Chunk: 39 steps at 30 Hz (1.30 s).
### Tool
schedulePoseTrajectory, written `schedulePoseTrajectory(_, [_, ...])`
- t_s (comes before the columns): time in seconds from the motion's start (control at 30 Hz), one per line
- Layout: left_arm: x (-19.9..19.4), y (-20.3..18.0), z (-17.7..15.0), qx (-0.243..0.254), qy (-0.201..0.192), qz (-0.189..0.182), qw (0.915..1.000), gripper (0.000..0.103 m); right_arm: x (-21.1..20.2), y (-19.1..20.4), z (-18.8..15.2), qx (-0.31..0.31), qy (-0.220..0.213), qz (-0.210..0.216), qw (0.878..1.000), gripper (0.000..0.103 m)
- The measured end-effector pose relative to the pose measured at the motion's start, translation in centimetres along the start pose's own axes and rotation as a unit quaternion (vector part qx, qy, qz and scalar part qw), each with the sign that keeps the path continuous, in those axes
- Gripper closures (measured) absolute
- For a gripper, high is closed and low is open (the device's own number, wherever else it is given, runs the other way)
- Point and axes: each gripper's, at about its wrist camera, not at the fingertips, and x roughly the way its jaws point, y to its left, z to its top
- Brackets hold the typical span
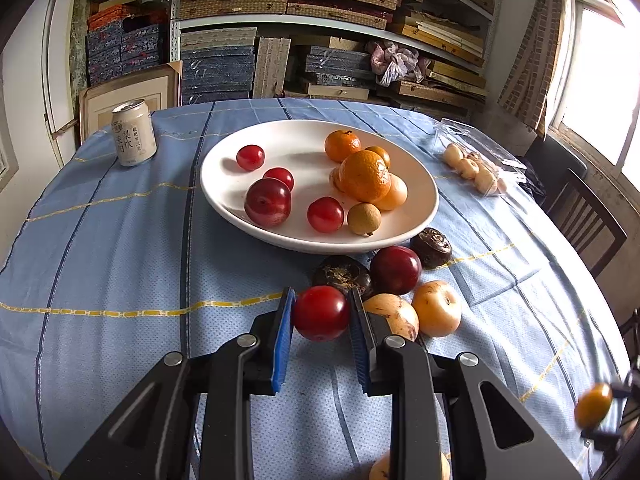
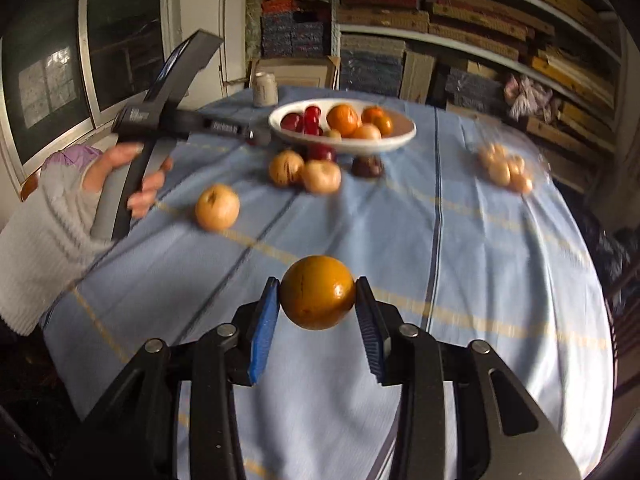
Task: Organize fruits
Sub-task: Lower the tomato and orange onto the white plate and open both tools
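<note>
My left gripper point(image 1: 322, 300) is shut on a small red fruit point(image 1: 320, 314) just above the blue tablecloth, in front of the white plate point(image 1: 304, 240). The plate holds red plums point(image 1: 267, 202), oranges point(image 1: 365, 176) and a longan point(image 1: 364, 219). Beside the held fruit lie a dark red plum point(image 1: 395, 270), two dark brown fruits point(image 1: 431, 247) and two yellow pears point(image 1: 437, 308). My right gripper point(image 2: 318, 284) is shut on a round orange fruit point(image 2: 316, 298), lifted over the near part of the table. One more pear point(image 2: 217, 206) lies apart at the left.
A pale drink can point(image 1: 133, 133) stands at the far left of the table. A clear bag of small pale fruits point(image 1: 476, 168) lies at the far right. A dark wooden chair point(image 1: 588, 220) stands off the right edge. Shelves of boxes fill the back wall.
</note>
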Motion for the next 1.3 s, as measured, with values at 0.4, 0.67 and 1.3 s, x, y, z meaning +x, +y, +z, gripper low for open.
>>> schedulePoseTrajectory(0.4, [0.9,0.6,1.3,-0.004,0.002,0.033,0.9995,0.076,8.1,-3.8,12.2,0.009,-0.048,0.021,0.999,0.065])
schedulePoseTrajectory(0.67, [1.7,0.5,7.4,0.009,-0.013,0.046,0.9988,0.076,12.4,-6.5,18.6,0.036,-0.062,0.031,0.997,0.065])
schedulePoseTrajectory(1.3, [13.8,4.4,15.1,-0.012,0.030,0.080,0.9962,0.074,28.0,-9.4,23.8,0.048,0.011,0.050,0.998,0.065])
